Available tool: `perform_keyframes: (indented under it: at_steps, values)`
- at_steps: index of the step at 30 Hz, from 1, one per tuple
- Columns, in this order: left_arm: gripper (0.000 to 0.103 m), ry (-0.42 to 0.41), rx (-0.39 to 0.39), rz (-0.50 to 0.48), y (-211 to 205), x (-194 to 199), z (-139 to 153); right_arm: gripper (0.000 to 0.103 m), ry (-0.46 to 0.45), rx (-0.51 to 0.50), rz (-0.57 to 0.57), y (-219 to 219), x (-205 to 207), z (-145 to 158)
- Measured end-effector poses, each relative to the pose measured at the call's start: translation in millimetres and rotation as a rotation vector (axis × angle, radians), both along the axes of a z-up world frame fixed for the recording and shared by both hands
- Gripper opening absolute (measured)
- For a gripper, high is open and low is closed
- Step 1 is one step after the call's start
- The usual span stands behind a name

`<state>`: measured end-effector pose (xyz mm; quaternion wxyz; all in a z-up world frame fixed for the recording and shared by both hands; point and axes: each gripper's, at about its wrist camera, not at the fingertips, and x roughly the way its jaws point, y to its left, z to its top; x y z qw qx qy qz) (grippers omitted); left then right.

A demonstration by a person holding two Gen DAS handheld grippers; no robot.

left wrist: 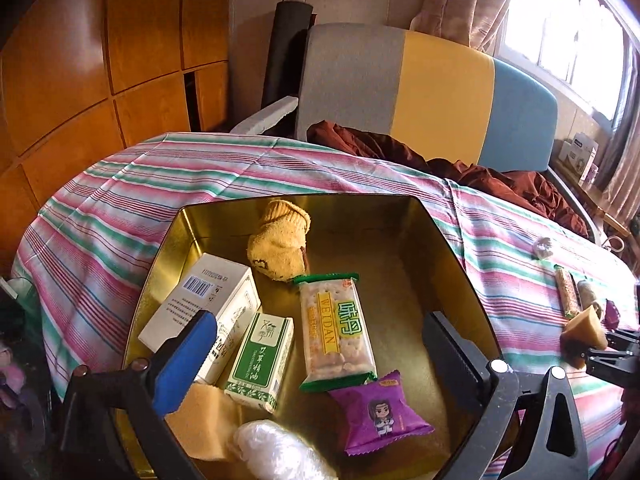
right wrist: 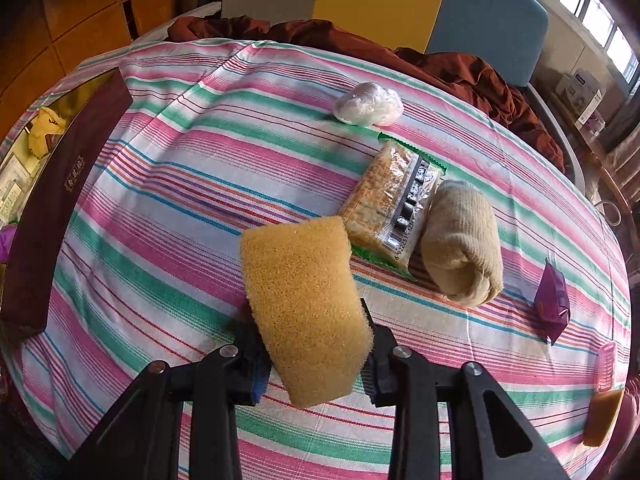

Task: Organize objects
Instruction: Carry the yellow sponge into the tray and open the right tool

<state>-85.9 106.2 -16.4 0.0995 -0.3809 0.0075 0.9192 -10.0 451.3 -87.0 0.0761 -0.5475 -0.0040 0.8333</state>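
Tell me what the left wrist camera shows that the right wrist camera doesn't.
Only the left wrist view looks down into the gold tin: a white box, a green box, a cracker pack and a purple snack packet, with the left gripper open above them. Only the right wrist view shows the rolled beige sock and a plastic-wrapped bundle on the striped cloth. Both show the right gripper shut on a yellow sponge.

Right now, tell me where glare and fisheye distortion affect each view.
Left wrist view: the window is blown out white, and the gold tin wall catches a bright sheen. Right wrist view: the striped cloth bulges into a dome, its corners darkening.
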Motion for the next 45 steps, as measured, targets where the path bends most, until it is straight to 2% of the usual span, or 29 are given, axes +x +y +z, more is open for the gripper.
perform_keyframes:
  at_steps: [8, 15, 20, 25, 31, 36, 40, 45]
  values:
    - [0.103, 0.022, -0.003, 0.000, -12, 13, 6, 0.033, -0.007, 0.001, -0.012, -4, -1, 0]
    - [0.103, 0.040, 0.023, -0.023, -25, 21, 10, 0.033, 0.009, -0.014, 0.008, -34, -1, 1]
    - [0.103, 0.037, 0.045, -0.023, -34, 25, 7, 0.033, 0.051, -0.094, -0.022, -55, 4, 9]
    - [0.103, 0.049, 0.060, -0.014, -42, 29, 8, 0.033, 0.113, -0.174, -0.033, -76, 1, 32]
    - [0.103, 0.058, 0.073, -0.005, -50, 33, 11, 0.033, 0.187, -0.205, 0.070, -125, -18, 73]
    - [0.103, 0.061, 0.080, 0.002, -61, 35, 13, 0.033, 0.200, -0.217, 0.173, -171, -39, 89]
    - [0.103, 0.067, 0.093, 0.017, -73, 39, 17, 0.033, 0.163, -0.186, 0.230, -202, -54, 82]
    - [0.103, 0.070, 0.098, 0.048, -90, 41, 16, 0.034, 0.115, -0.146, 0.246, -223, -66, 65]
